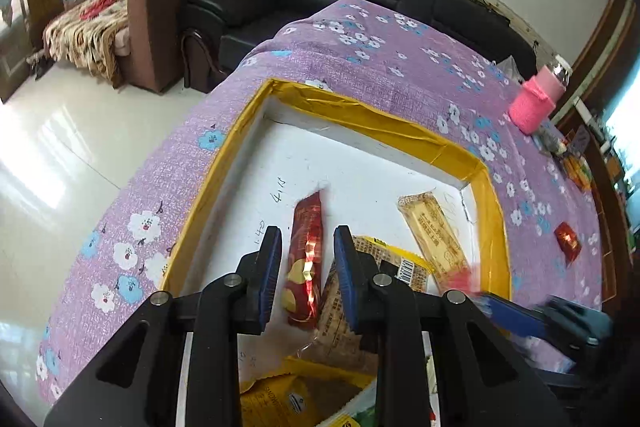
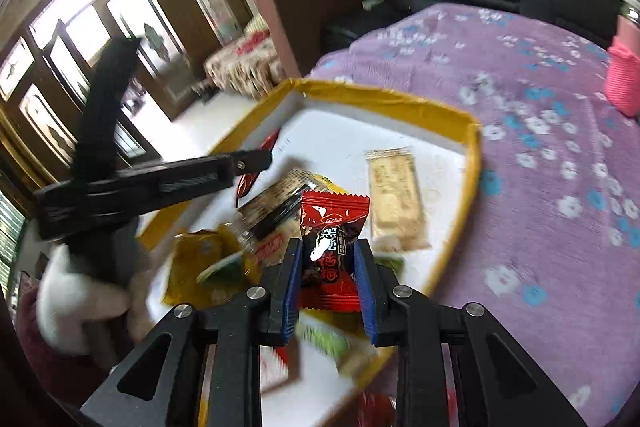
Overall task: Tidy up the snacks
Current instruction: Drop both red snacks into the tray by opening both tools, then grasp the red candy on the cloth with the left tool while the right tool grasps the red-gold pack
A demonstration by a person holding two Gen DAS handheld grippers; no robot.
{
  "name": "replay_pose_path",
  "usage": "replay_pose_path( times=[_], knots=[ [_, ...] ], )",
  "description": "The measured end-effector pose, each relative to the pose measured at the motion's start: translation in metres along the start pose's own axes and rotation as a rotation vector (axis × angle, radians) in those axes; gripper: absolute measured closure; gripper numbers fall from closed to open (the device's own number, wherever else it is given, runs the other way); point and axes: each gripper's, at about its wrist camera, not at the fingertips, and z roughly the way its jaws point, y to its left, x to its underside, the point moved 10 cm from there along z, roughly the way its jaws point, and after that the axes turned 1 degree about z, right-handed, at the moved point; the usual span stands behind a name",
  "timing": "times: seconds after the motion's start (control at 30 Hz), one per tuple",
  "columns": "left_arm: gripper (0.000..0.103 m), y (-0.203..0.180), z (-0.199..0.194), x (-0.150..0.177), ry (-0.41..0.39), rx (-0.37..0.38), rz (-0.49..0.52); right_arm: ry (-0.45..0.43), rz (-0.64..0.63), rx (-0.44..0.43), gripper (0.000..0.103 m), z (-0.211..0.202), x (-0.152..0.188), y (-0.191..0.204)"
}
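We had the right gripper [image 2: 327, 281] clamped on a red-and-black candy packet [image 2: 334, 247], lower centre of frame, held over the yellow-rimmed white tray [image 2: 474, 163]. Left gripper [image 1: 307, 277] was released, jaws apart, nothing between them, hanging above a red snack bar [image 1: 305, 259] lying in the tray [image 1: 372, 119]. A beige wafer pack [image 2: 394, 201] lay just right of the held packet.

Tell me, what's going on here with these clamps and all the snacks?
A person holds a claw in each hand and sorts snacks into a yellow-rimmed white tray on a purple flowered cloth. The right claw grips a red and black candy packet over the tray. The left claw hangs open and empty above a long red packet lying in the tray, near a beige wafer packet.
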Motion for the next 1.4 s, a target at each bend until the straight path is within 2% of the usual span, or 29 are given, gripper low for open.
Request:
replay_pose_path(
  times=[0.07,0.13,0.2,0.27,0.33,0.47,0.73,0.87,0.93,1.03,1.1,1.17,1.27,1.4],
  knots=[
    [0.075,-0.001,-0.010,0.005,-0.010,0.000,0.008,0.022,-0.005,0.029,0.074,0.016,-0.002,-0.001],
    [0.069,0.000,-0.021,0.010,-0.027,-0.044,0.035,0.015,0.016,0.024,0.070,0.018,-0.004,0.000],
    [0.059,0.000,-0.040,0.017,-0.068,-0.106,0.055,-0.013,0.016,0.015,0.063,0.009,-0.004,0.003],
    [0.038,-0.002,-0.058,0.023,-0.110,-0.127,0.040,-0.045,0.006,0.036,0.057,-0.004,-0.002,0.001],
    [0.027,-0.009,-0.073,0.028,-0.152,-0.121,0.031,-0.081,0.013,0.048,0.055,-0.020,0.002,-0.005],
    [0.026,-0.038,-0.099,0.045,-0.212,-0.072,0.036,-0.127,0.066,0.065,0.054,-0.052,0.016,-0.029],
    [0.026,-0.098,-0.124,0.069,-0.262,-0.162,0.205,-0.178,0.161,0.134,0.048,-0.104,0.053,-0.091],
    [0.026,-0.122,-0.129,0.075,-0.267,-0.166,0.266,-0.206,0.238,0.156,0.048,-0.125,0.069,-0.128],
    [0.026,-0.131,-0.129,0.077,-0.253,-0.143,0.286,-0.216,0.264,0.162,0.047,-0.133,0.075,-0.143],
    [0.026,-0.133,-0.128,0.078,-0.228,-0.089,0.261,-0.232,0.296,0.188,0.046,-0.150,0.089,-0.172],
    [0.027,-0.134,-0.124,0.078,-0.210,-0.028,0.235,-0.240,0.334,0.218,0.044,-0.160,0.097,-0.196],
    [0.027,-0.147,-0.113,0.084,-0.168,0.067,0.244,-0.253,0.389,0.245,0.043,-0.171,0.106,-0.225],
    [0.027,-0.178,-0.087,0.107,-0.079,0.136,0.351,-0.263,0.456,0.260,0.041,-0.181,0.117,-0.255],
    [0.027,-0.213,-0.046,0.139,0.061,0.171,0.514,-0.263,0.506,0.246,0.040,-0.180,0.127,-0.272]
  ],
)
